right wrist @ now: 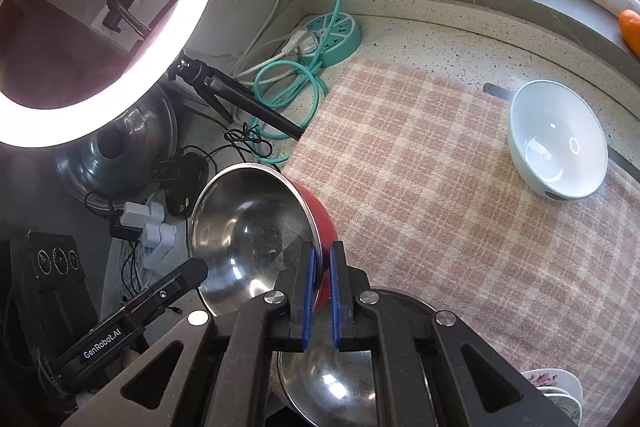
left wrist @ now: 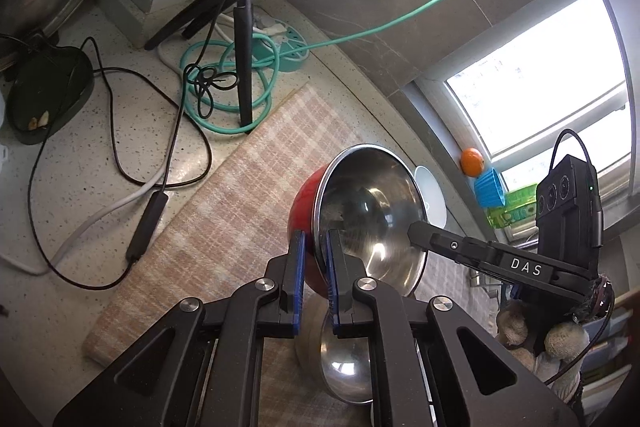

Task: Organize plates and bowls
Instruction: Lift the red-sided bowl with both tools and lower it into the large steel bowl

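Grippers grasp one bowl between them: the left gripper (left wrist: 316, 259) and the right gripper (right wrist: 323, 277) each clamp opposite rims of the red bowl (left wrist: 362, 215), which hangs tilted above a steel bowl (right wrist: 332, 387) on the checked cloth (right wrist: 440, 187). A pale bowl (right wrist: 558, 139) sits well apart on that cloth.

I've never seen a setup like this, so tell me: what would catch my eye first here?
A red bowl with a shiny steel inside, tilted in mid-air and pinched at opposite rims by the left gripper and right gripper. Above glows a bright ring light; on the checked cloth sits a pale bowl.
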The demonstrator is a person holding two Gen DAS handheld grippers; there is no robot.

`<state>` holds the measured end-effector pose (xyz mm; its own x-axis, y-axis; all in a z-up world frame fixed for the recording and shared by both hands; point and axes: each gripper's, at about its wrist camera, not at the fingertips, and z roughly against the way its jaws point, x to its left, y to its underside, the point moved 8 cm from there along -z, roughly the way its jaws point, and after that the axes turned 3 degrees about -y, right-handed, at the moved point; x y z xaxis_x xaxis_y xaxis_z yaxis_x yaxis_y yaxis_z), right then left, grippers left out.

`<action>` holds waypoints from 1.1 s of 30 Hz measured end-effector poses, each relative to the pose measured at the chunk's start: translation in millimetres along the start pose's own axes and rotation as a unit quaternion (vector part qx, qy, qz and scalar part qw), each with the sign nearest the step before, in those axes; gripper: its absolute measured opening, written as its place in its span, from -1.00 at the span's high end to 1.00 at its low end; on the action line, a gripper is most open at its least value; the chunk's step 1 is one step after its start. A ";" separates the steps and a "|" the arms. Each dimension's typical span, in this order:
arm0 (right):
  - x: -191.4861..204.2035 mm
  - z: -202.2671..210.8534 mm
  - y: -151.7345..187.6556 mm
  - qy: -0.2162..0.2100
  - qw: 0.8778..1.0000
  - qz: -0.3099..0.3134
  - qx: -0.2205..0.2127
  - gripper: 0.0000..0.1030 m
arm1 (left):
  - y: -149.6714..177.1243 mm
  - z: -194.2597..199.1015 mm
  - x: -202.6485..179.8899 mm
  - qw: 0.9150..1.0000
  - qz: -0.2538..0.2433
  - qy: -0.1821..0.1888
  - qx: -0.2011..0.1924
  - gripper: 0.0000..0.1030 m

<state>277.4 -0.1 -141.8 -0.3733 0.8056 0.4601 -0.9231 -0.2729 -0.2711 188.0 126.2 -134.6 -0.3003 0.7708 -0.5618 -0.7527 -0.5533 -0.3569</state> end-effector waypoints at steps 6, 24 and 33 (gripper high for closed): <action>-7.5 22.2 12.4 0.003 1.000 -0.009 -0.013 0.87 | 10.7 3.0 -17.8 1.000 -0.023 0.012 0.012 0.84; -47.0 39.7 75.0 0.029 0.999 -0.044 0.000 0.87 | 58.1 -8.6 -43.7 0.994 -0.076 0.013 0.073 0.84; -61.6 27.3 95.5 0.038 0.998 -0.055 0.021 0.87 | 72.6 -18.0 -42.6 0.991 -0.093 -0.002 0.091 0.84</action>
<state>209.7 -90.2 -172.9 -0.2632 0.8693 0.4184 -0.9616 -0.2015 -0.1863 156.7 47.6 -150.0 -0.1480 0.8556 -0.4961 -0.8887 -0.3351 -0.3130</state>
